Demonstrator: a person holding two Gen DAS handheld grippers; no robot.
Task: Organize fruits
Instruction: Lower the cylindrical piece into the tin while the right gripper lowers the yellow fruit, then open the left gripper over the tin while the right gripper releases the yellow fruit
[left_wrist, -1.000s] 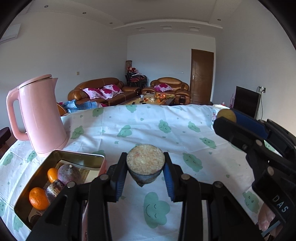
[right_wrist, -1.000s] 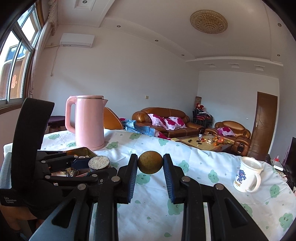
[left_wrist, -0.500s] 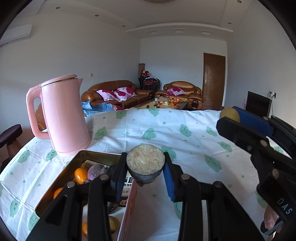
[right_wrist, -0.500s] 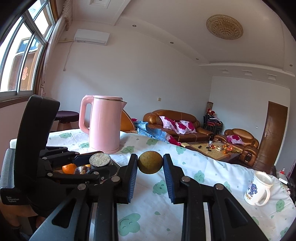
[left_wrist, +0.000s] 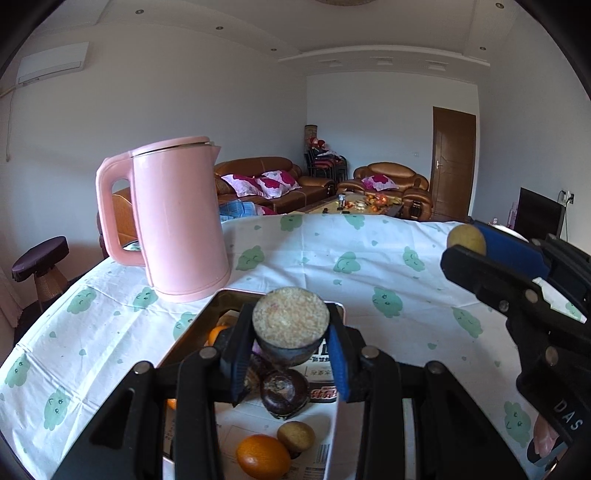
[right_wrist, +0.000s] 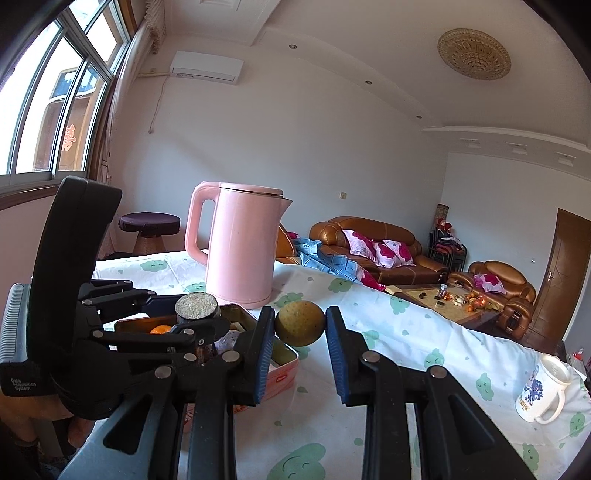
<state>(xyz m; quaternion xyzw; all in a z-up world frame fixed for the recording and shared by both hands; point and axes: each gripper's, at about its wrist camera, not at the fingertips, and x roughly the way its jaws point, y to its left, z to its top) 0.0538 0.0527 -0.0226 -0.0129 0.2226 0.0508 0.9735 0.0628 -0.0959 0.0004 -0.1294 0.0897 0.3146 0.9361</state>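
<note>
Kettle (left_wrist: 177, 218) behind tin (left_wrist: 195, 328); fruits (left_wrist: 263, 456) in tin.

Place: a home living room, with a dining table in the foreground.
Seating: brown leather sofas (right_wrist: 373, 245) with pink floral cushions (left_wrist: 271, 181) stood round a low coffee table (right_wrist: 441, 301) strewn with small items.
Table: a cloth (left_wrist: 369, 258) printed with green smiling clouds covered it; a pink electric kettle (right_wrist: 242, 243) and a white mug (right_wrist: 543, 393) stood on it.
Fittings: a wall air conditioner (right_wrist: 207, 66), a ceiling medallion (right_wrist: 474, 54), a large window (right_wrist: 48, 96) and a wooden door (left_wrist: 453, 162) completed the domestic look.
</note>
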